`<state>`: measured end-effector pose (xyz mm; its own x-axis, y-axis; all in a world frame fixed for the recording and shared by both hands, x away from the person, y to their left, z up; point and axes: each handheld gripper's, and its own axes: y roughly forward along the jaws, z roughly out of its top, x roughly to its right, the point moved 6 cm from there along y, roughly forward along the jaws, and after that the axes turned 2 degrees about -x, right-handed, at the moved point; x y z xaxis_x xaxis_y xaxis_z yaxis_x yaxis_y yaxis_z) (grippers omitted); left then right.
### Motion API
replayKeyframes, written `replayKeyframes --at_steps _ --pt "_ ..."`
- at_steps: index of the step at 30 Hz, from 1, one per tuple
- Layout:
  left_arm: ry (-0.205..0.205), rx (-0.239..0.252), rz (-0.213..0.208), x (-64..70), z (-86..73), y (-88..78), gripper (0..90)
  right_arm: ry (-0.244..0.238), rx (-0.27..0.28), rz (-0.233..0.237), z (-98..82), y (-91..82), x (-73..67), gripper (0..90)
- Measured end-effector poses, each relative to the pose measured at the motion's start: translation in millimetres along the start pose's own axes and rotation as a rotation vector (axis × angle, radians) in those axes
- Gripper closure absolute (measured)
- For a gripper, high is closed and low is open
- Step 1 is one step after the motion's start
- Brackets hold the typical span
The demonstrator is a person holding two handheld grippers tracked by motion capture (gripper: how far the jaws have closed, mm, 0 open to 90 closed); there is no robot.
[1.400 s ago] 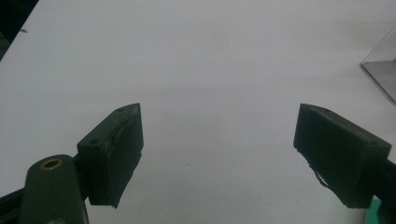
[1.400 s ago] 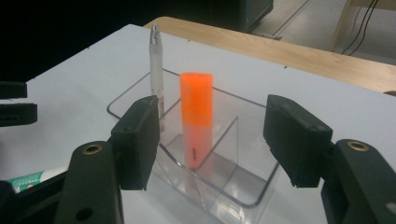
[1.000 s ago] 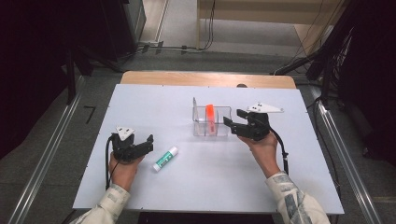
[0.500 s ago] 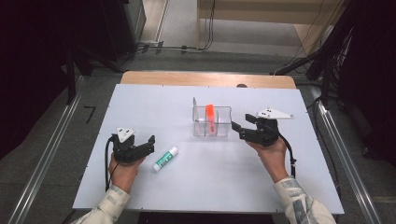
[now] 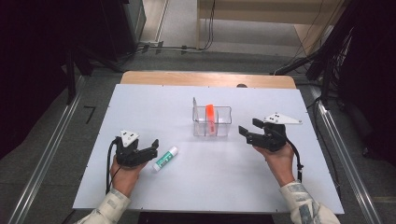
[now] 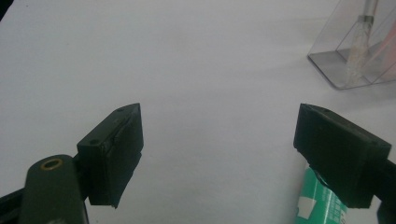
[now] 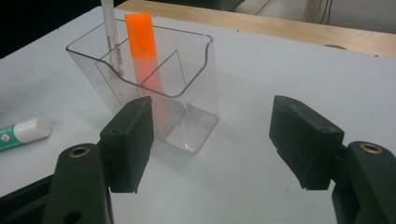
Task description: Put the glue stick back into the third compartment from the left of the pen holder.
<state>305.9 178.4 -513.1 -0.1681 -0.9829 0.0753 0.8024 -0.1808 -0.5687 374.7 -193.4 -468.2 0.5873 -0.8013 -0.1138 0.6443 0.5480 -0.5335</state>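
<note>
The glue stick (image 5: 166, 158) lies on the tabletop (image 5: 140, 107) just beside my left tongs (image 5: 148, 150), outside their wide-open, empty jaws. My right tongs (image 5: 247, 129), also open and empty, sit near the clear holder (image 5: 212, 122).

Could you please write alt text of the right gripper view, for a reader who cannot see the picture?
The open right gripper faces a clear plastic holder on the white table, with nothing between its black jaws. An orange marker and a white pen stand in the holder, and a glue stick lies at the left edge.
</note>
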Motion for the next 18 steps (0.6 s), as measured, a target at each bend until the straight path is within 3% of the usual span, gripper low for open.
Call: replayKeyframes --at_steps 10,18 --pt "0.019 -0.016 -0.029 6.8 -4.5 -2.2 16.3 0.001 -0.008 -0.009 -4.9 -3.1 2.7 29.1" --pt "0.080 -0.038 -0.051 18.1 -8.4 2.0 18.3 0.008 -0.007 -0.015 -6.8 -5.8 5.8 29.1"
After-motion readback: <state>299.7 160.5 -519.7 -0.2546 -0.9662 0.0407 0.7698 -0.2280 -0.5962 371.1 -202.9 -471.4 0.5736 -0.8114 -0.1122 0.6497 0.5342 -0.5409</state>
